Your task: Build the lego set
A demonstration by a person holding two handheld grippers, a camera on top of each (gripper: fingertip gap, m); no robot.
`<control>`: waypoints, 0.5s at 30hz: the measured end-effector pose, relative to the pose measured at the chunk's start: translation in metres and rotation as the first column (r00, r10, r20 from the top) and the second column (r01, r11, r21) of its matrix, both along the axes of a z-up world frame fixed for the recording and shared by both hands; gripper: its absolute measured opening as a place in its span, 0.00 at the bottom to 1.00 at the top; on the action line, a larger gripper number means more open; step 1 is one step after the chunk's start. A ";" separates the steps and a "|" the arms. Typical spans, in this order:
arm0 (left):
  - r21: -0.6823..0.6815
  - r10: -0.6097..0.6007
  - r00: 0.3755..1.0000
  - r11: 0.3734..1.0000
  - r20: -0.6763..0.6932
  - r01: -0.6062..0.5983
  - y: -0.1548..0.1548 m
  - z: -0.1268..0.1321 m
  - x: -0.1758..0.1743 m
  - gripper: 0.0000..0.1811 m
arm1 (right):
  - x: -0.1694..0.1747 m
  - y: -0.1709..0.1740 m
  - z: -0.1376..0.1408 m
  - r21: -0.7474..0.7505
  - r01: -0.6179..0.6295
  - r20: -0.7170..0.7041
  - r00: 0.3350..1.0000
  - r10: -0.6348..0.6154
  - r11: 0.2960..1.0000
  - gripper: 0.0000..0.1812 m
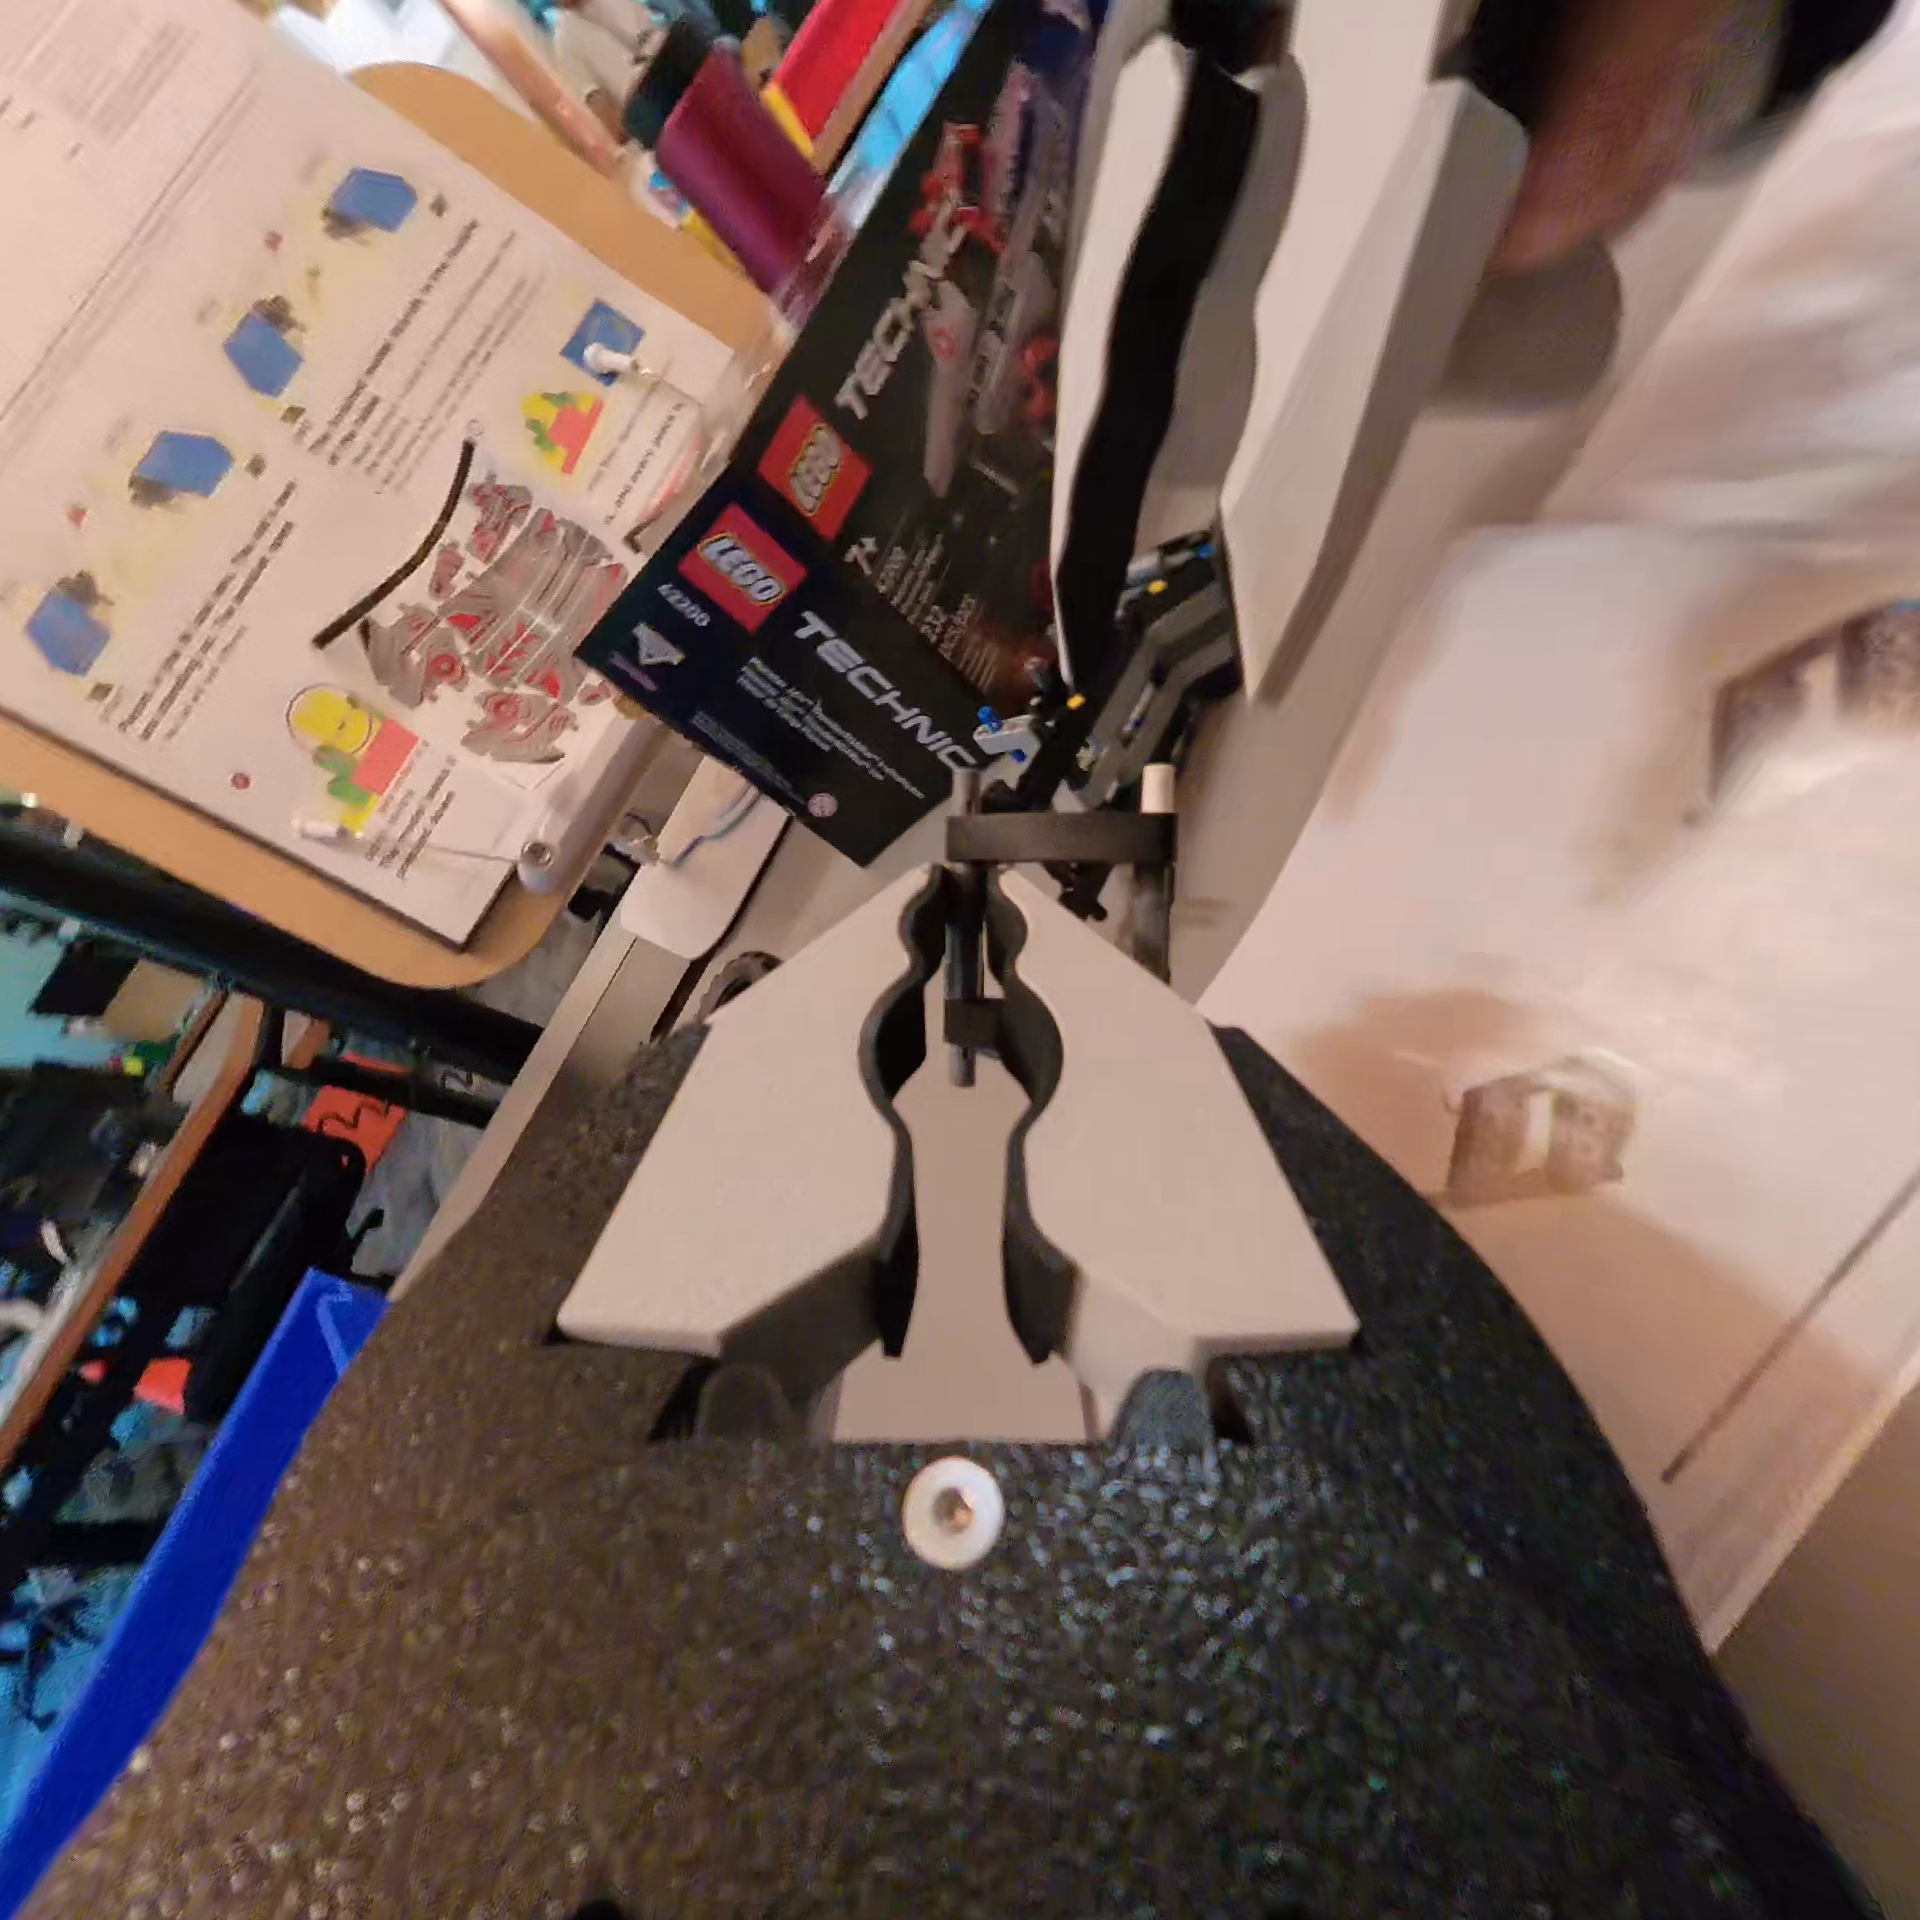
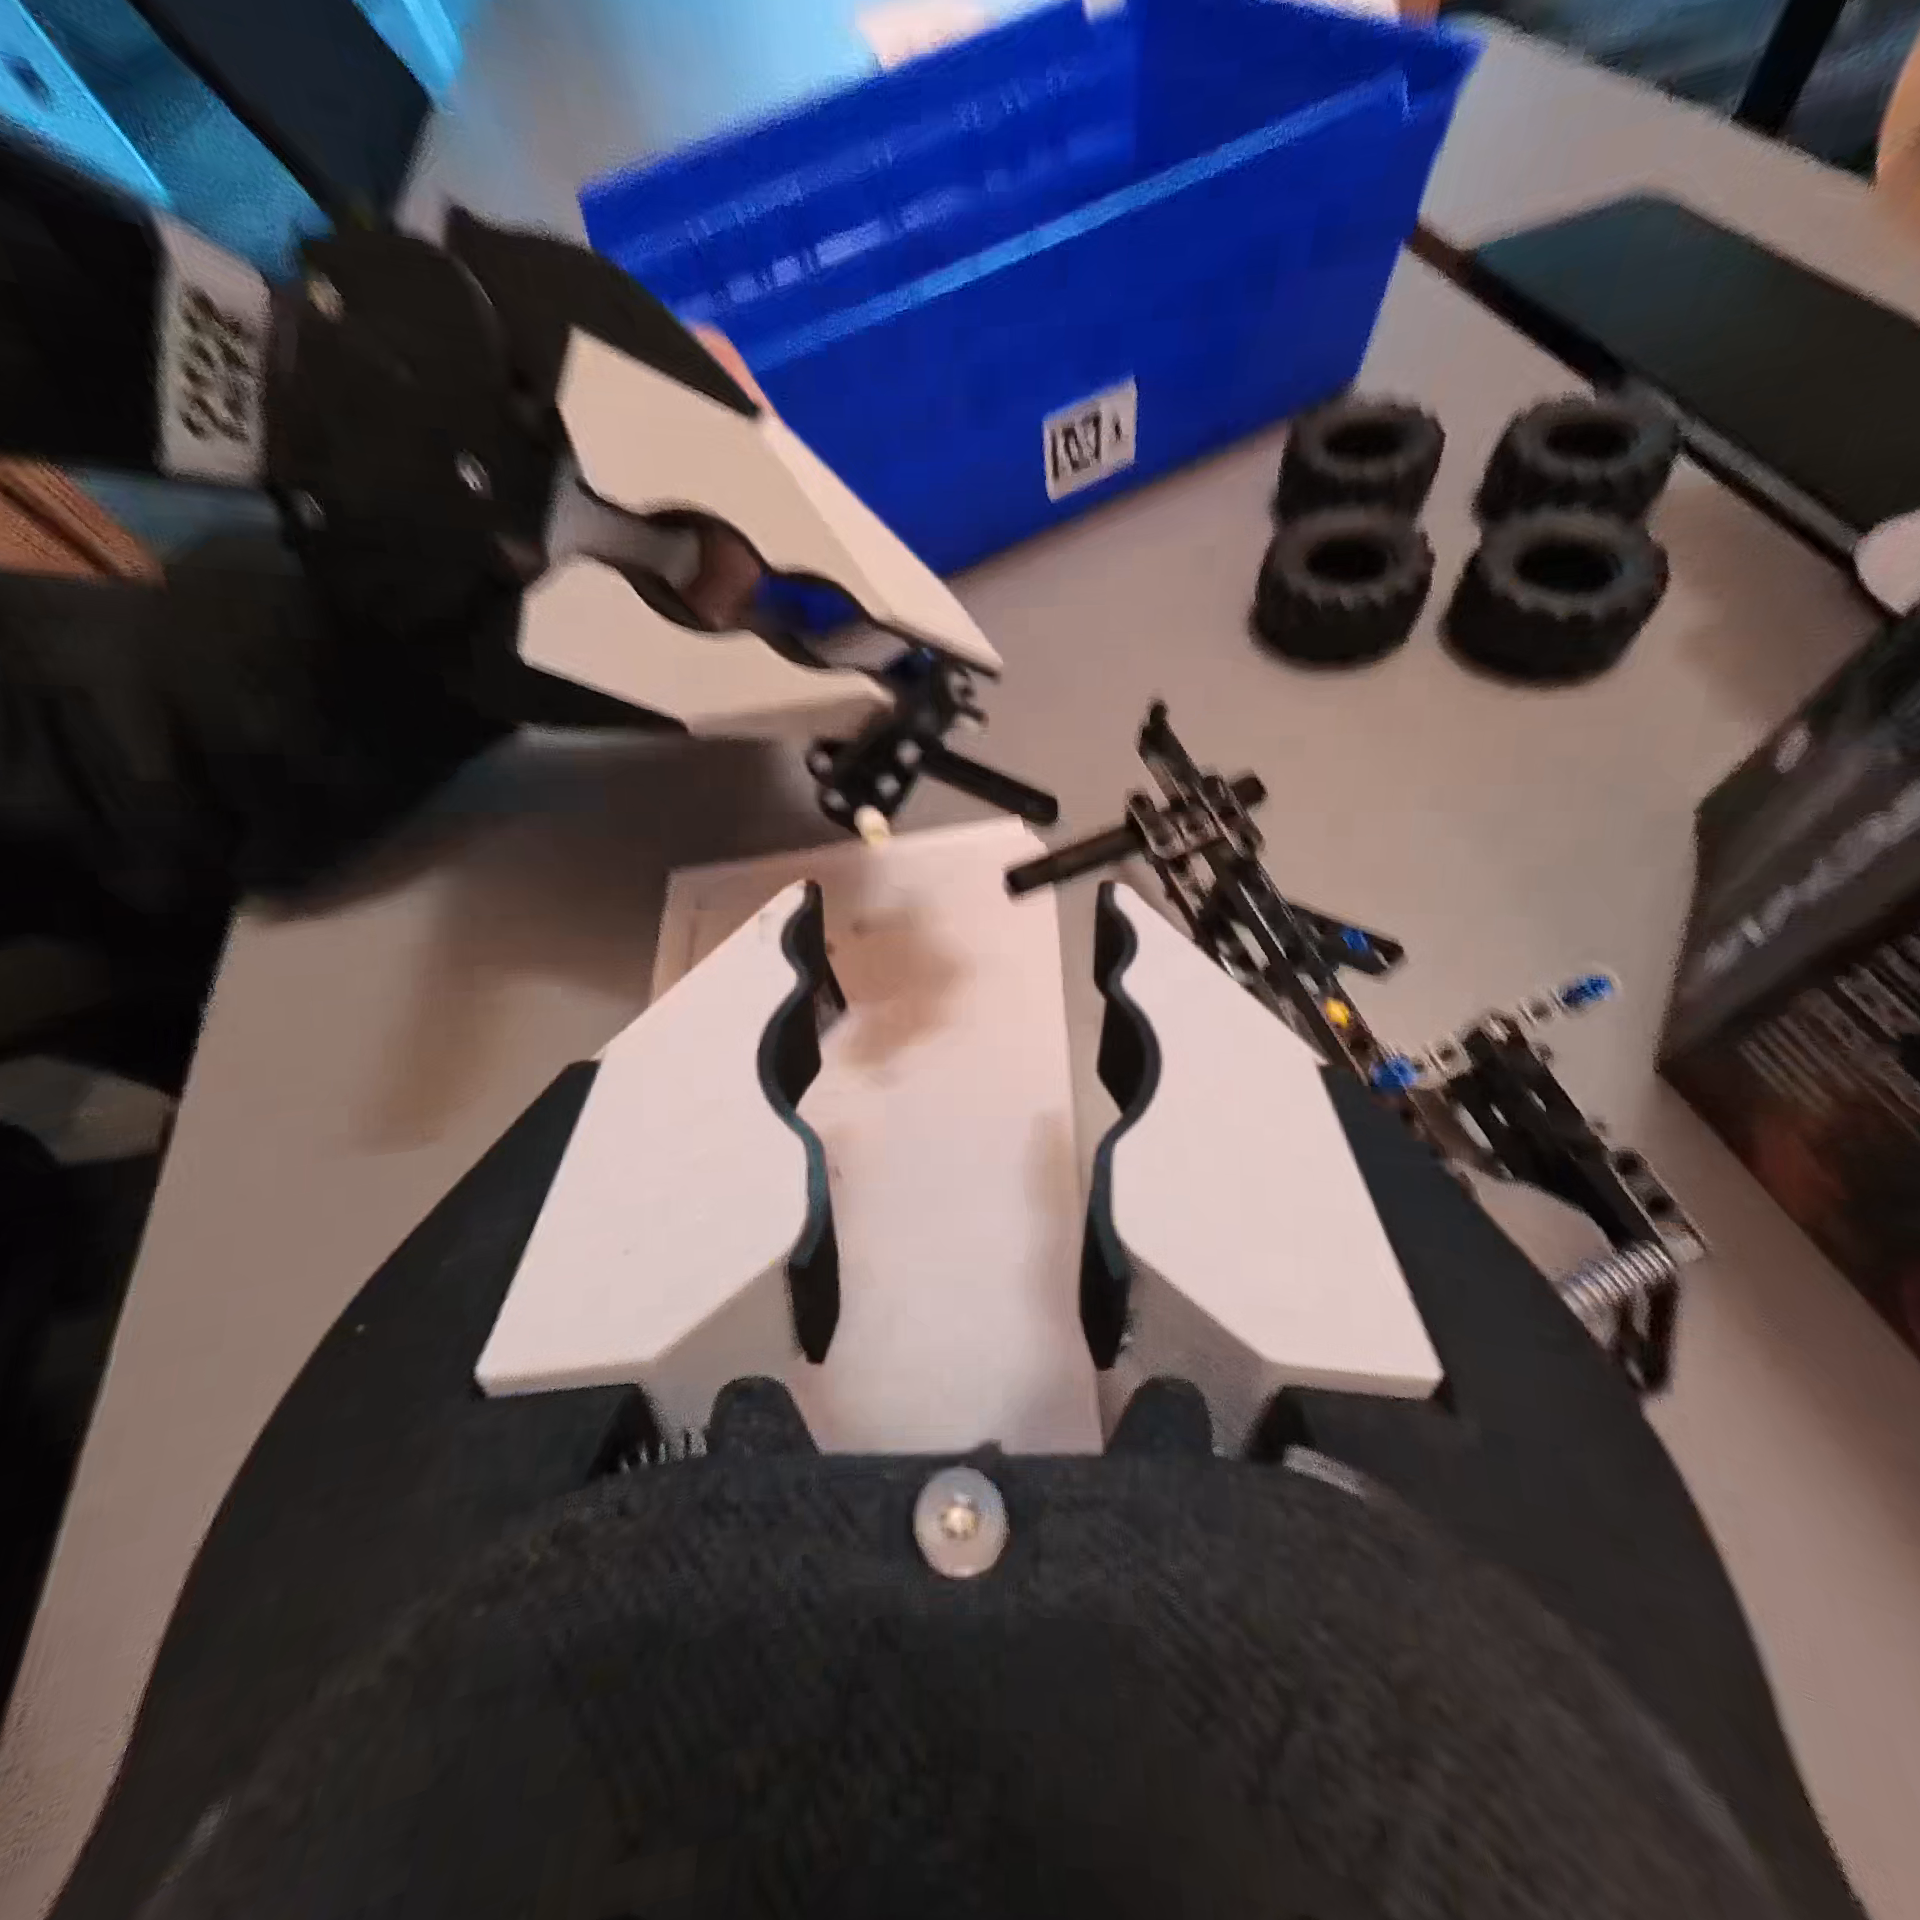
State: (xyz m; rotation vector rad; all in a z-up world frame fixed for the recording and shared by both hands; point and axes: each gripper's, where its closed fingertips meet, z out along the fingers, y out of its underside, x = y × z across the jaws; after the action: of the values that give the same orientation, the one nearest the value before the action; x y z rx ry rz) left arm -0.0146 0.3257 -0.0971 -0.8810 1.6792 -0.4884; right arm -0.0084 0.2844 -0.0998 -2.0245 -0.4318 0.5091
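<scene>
My left gripper [image 1: 964, 883] is shut on a small black Lego assembly [image 1: 961, 977], an axle with a cross beam [image 1: 1060, 836] beyond the tips. In the right wrist view the left gripper [image 2: 935, 665] comes in from the upper left and holds that assembly [image 2: 894, 758] above the table. My right gripper [image 2: 956, 904] is open and empty, just below the held piece. A long black chassis [image 2: 1351, 997] with blue pins and a metal spring lies on the table to its right. The right gripper's fingers [image 1: 1340, 364] show ahead in the left wrist view.
A blue bin [image 2: 1039, 260] stands at the back of the grey table [image 2: 364, 1039]. Several black tyres [image 2: 1455, 540] lie to its right. A dark box [image 2: 1818, 935] stands at the right edge. A Lego box [image 1: 883, 540] and an instruction sheet [image 1: 312, 416] show in the left wrist view. About 5 cm separates my left fingertips from my right.
</scene>
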 end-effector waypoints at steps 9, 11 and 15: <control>0.077 0.013 0.997 0.997 0.081 -0.019 -0.005 0.003 0.007 0.02 | -0.018 0.024 -0.010 -0.033 -0.019 -0.102 0.995 0.015 0.999 0.07; 0.036 -0.031 0.995 0.999 0.090 0.028 -0.010 0.004 0.005 0.02 | -0.017 0.022 -0.009 0.005 -0.054 -0.030 0.998 0.054 0.999 0.07; -0.059 -0.129 0.991 0.990 -0.023 0.127 -0.015 -0.016 0.001 0.04 | -0.009 0.018 -0.020 -0.001 -0.126 0.219 0.968 0.123 0.992 0.07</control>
State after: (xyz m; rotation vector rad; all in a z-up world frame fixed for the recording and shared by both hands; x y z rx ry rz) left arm -0.0135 0.3109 -0.1130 -0.8273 1.7606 -0.6172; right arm -0.0172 0.3025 -0.1198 -2.0583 -0.6977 0.3581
